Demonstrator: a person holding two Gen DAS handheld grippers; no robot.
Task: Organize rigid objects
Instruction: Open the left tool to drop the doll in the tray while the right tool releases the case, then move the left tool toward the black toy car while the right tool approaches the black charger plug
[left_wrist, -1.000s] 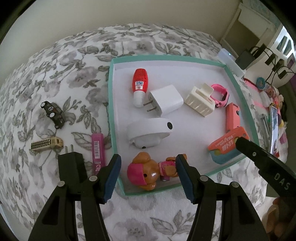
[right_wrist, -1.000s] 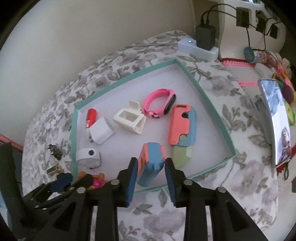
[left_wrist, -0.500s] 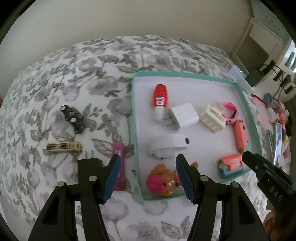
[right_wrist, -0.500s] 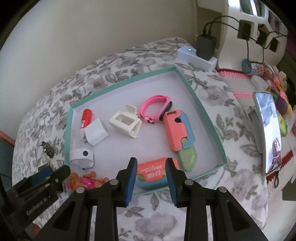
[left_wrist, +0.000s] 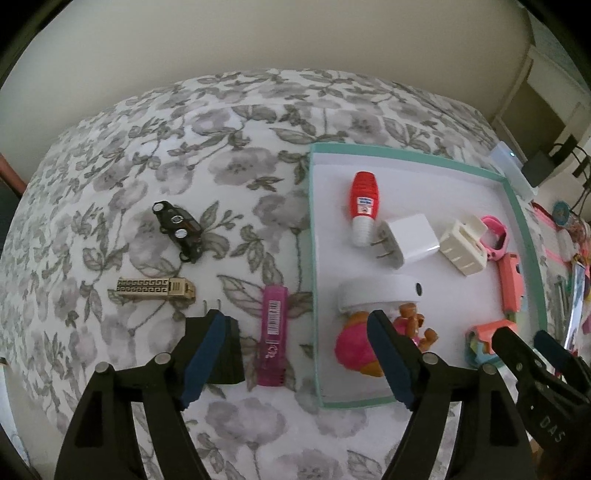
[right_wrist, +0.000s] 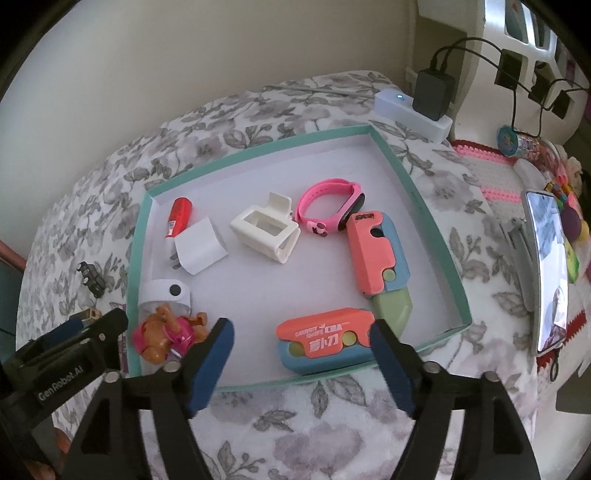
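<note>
A teal-rimmed tray (left_wrist: 314, 258) (right_wrist: 439, 251) lies on the floral bedspread. It holds a red bottle (left_wrist: 364, 206), a white charger (left_wrist: 410, 243), a white clip, a pink watch (right_wrist: 332, 210), a white camera-like gadget (left_wrist: 384, 291), a pup toy (right_wrist: 166, 332) and two coral-blue toy knives (right_wrist: 325, 338) (right_wrist: 380, 254). Left of the tray lie a pink bar (left_wrist: 274, 339), a black plug (left_wrist: 225, 350), a gold bus (left_wrist: 155, 288) and a black car (left_wrist: 179, 229). My left gripper (left_wrist: 291, 354) is open above the pink bar. My right gripper (right_wrist: 301, 365) is open over the tray's near edge.
A white power strip with a black adapter (right_wrist: 424, 107) sits beyond the tray's far corner. A phone (right_wrist: 546, 269) and small colourful toys lie to the right. A wall runs behind the bed.
The right gripper set the coral-blue knife down in the tray, opened wide and pulled back. The left gripper moved left, from over the pup toy to over the pink bar.
</note>
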